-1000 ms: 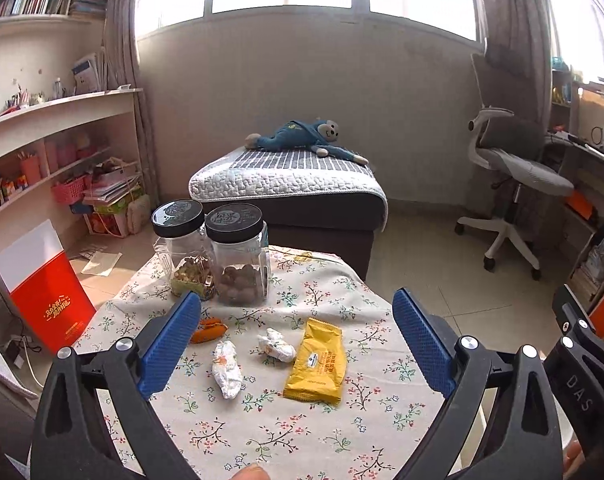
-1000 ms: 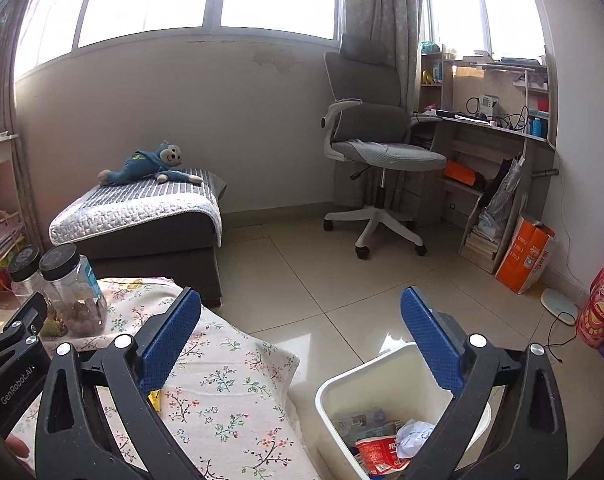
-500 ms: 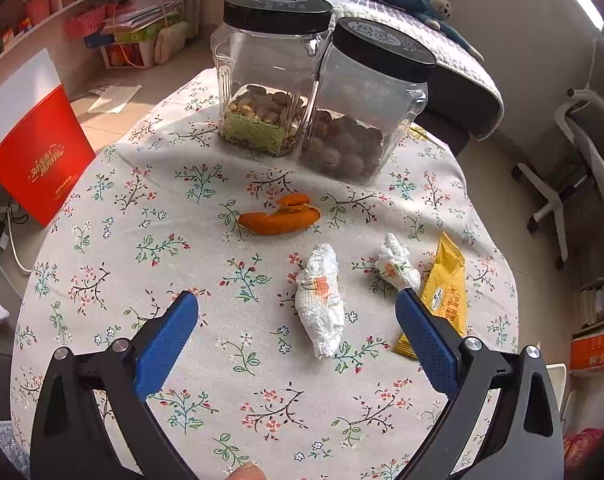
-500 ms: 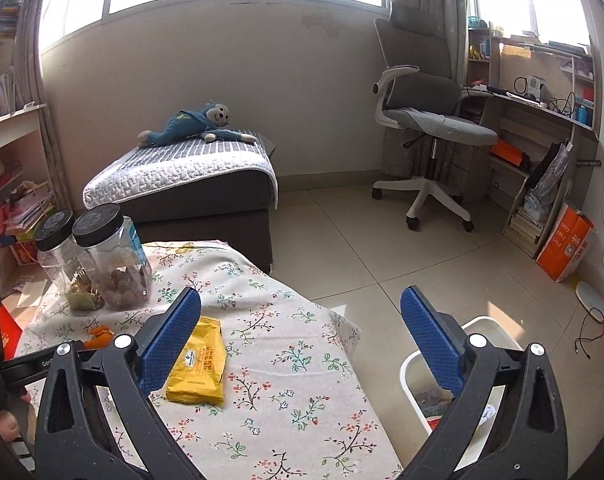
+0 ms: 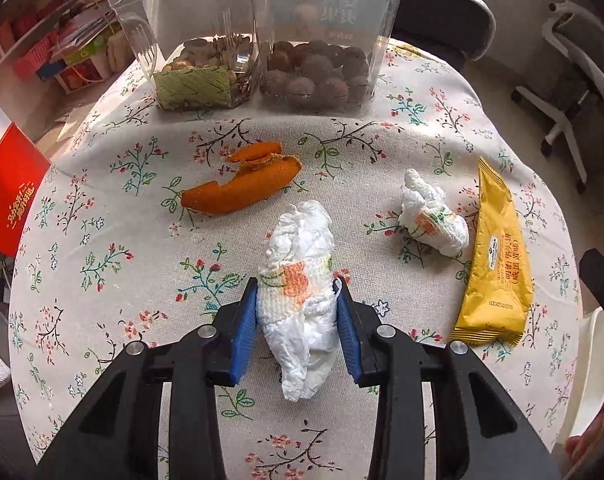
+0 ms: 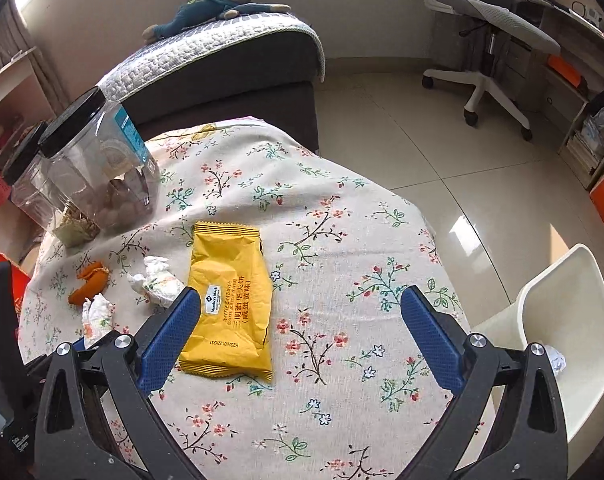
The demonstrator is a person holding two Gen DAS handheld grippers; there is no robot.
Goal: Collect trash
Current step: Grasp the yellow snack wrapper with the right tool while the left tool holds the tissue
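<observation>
left gripper [image 5: 297, 312]: was wide open above the table a second ago, now down and clamped on the crumpled tissue [image 5: 298, 280]
right gripper [image 6: 300, 330]: swung from the white bin [image 6: 569, 320] over to the tablecloth, now hovering by the yellow wrapper [image 6: 230, 300]

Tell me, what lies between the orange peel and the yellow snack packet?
Left wrist view: between orange peel and yellow snack packet lies a small crumpled white tissue.
</observation>
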